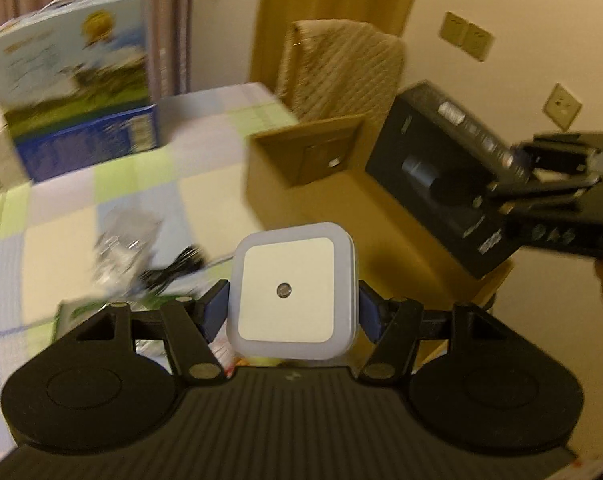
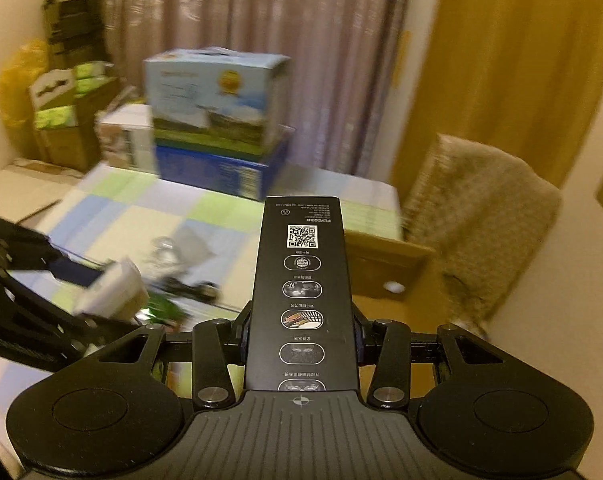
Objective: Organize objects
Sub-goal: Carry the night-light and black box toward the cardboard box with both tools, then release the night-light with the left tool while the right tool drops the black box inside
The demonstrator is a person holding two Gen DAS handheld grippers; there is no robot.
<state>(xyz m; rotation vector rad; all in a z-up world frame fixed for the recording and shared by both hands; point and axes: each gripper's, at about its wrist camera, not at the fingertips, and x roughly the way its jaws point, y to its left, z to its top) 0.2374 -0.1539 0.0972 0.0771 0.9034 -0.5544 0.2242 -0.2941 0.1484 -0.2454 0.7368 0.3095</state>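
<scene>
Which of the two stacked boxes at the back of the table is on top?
The light blue box with the landscape picture is on top; the dark blue box lies under it, flatter and sticking out in front.

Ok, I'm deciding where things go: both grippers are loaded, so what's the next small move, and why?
Probably carry the square white night light, clamped in the left gripper, across to the open brown cardboard box beside the checked bed. The right gripper holds the long black printed carton above that same box, so the light could go first, keeping the two grippers apart.
</scene>
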